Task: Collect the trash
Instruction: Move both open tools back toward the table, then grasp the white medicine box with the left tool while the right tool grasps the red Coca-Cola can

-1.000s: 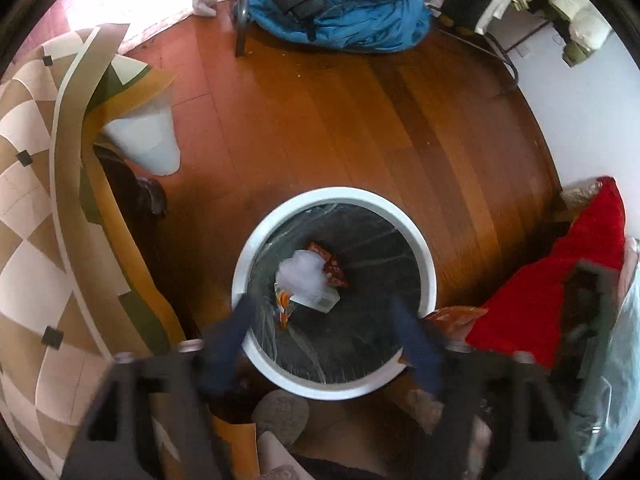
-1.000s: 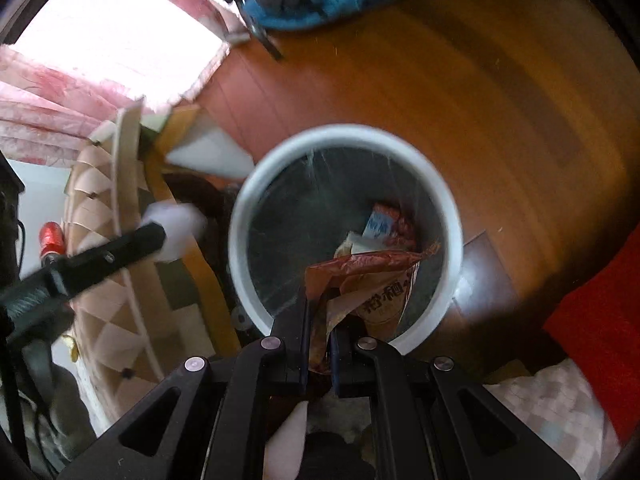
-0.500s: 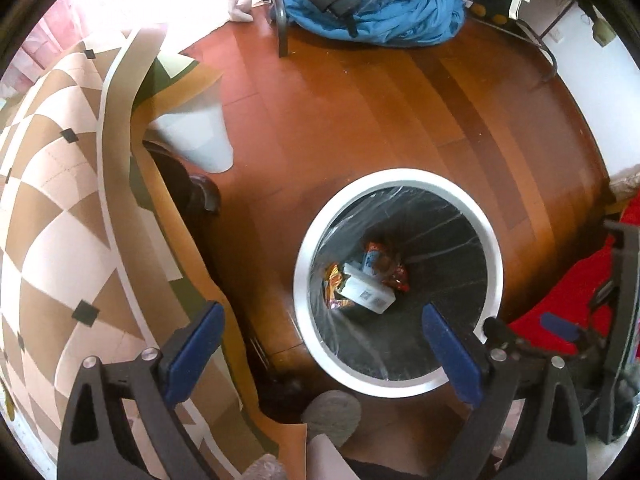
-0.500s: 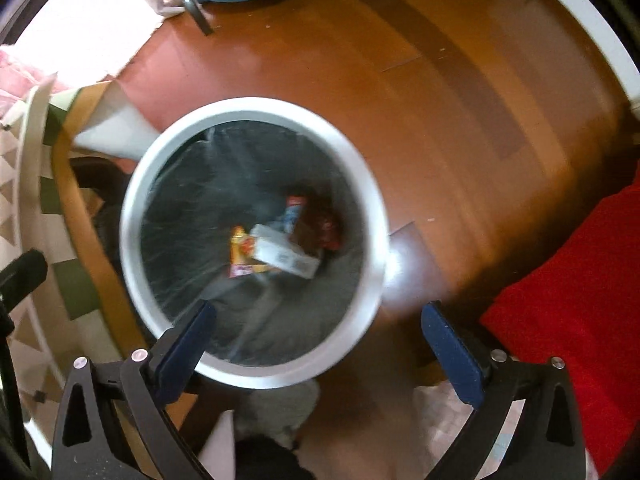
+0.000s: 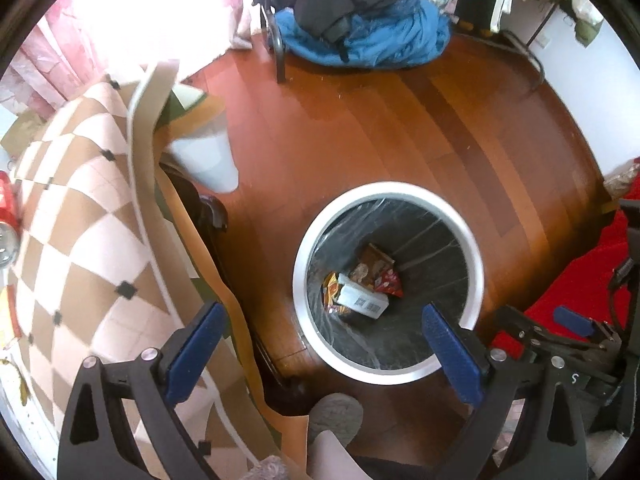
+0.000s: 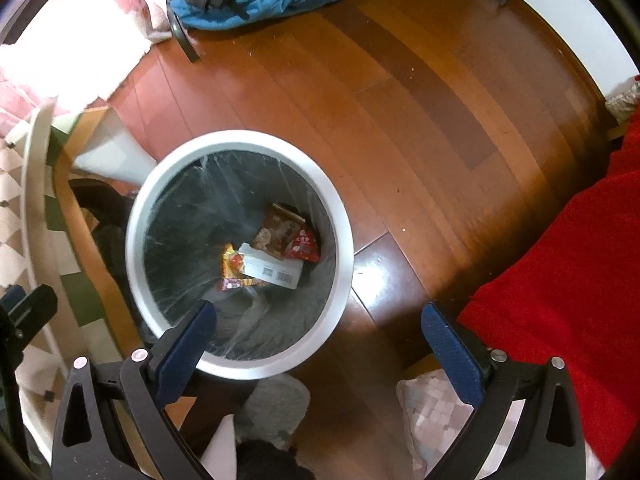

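Both claws, left (image 5: 324, 354) and right (image 6: 320, 354), are held wide open and empty above the bin (image 6: 140, 216). The trash (image 6: 270, 256) lies inside it. A further piece must probably be sought next.

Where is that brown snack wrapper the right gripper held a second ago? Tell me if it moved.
Yes. The brown snack wrapper dropped from the right gripper into the trash bin, beside the white box; jaws now open.

A lived-in home room: wooden floor (image 5: 400, 128), pink curtains (image 5: 52, 52), blue bedding (image 5: 384, 40), checkered tablecloth (image 5: 72, 216).
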